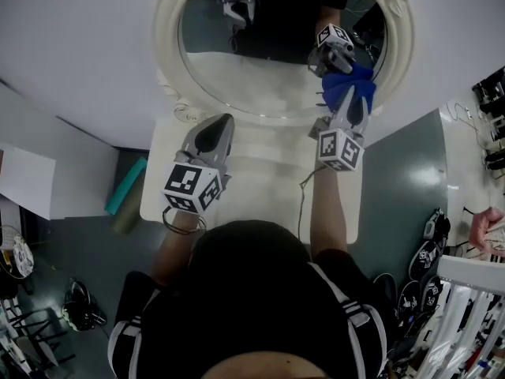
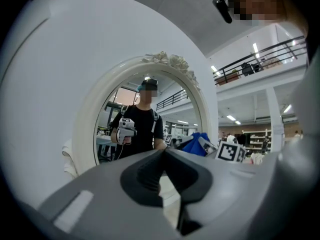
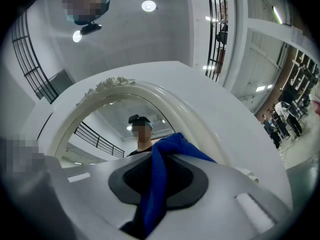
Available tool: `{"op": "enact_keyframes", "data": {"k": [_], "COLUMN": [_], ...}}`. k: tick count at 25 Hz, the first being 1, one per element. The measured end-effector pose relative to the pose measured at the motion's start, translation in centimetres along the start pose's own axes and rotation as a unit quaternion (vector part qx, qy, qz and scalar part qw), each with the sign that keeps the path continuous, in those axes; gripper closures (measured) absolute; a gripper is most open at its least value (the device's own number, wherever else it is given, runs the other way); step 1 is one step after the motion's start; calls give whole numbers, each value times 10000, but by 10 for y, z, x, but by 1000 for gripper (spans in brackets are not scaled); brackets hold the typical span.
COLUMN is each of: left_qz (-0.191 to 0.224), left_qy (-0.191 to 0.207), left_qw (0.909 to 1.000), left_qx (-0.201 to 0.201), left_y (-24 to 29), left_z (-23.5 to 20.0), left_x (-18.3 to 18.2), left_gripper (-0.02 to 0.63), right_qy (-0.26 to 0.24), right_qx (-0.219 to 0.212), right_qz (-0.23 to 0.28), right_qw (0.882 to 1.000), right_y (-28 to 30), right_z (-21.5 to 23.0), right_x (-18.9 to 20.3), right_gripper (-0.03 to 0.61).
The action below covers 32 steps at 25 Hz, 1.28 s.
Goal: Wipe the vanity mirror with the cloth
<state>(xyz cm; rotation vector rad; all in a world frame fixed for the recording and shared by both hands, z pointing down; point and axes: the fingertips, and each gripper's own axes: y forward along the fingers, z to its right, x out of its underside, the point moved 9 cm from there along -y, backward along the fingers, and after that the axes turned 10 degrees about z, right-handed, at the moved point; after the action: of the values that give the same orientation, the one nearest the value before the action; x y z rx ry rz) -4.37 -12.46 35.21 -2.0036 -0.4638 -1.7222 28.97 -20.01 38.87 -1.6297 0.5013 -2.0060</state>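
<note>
Blue fabric cloth (image 1: pixel 353 85) is clamped in R gripper (image 1: pixel 346 105), jaws pinched tight on it. Its long axis runs along the jaws, bunched end fwd at the glass of the oval white-framed vanity mirror (image 1: pixel 260 73), near the lower-right rim. L gripper (image 1: pixel 223 123) has jaws closed together w/ nothing between, over the white tabletop (image 1: pixel 260 172) by the frame's lower left, well apart from R. White wall (image 1: pixel 79 38) behind; grey floor (image 1: pixel 402 180) on both sides.

Bright, even indoor light fills the scene, and a round white ceiling lamp (image 3: pixel 148 5) glares overhead. Both gripper views curve strongly toward dark, vignetted corners.
</note>
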Motion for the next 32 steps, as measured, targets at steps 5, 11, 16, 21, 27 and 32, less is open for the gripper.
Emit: {"op": "enact_keyframes", "data": {"k": [5,11,16,21,27,32], "left_qz": [-63,-58,8,58,171,249], "left_qy": [-18,-61,-135,-183,-272,-314], "left_qw": [9999,9998,9997,9995,9990,9985], "left_qx": [-83,-172,-208,-261,-312,-361], "left_y": [-2,-7,-10,-9,-26,-44], "left_z": [-4,-11,-14,-19,-31,-48], "left_x": [3,3,3,6,-1,-5], "left_gripper": [604,604,604,604,604,604], "right_qy": [318,478,329,164,32,-295], "right_qx": [-192,-223,-472,-763,-915,-1298], "right_qz": [330,550,704,717,682,644], "right_qw": [9988,9971,9959,9944,9935,9890], "right_y": [6,12,27,45,56,69], "right_z": [5,1,-12,-24,-52,-100], "right_x": [6,3,-10,-22,-40,-58], "right_gripper": [528,528,528,528,528,528]}}
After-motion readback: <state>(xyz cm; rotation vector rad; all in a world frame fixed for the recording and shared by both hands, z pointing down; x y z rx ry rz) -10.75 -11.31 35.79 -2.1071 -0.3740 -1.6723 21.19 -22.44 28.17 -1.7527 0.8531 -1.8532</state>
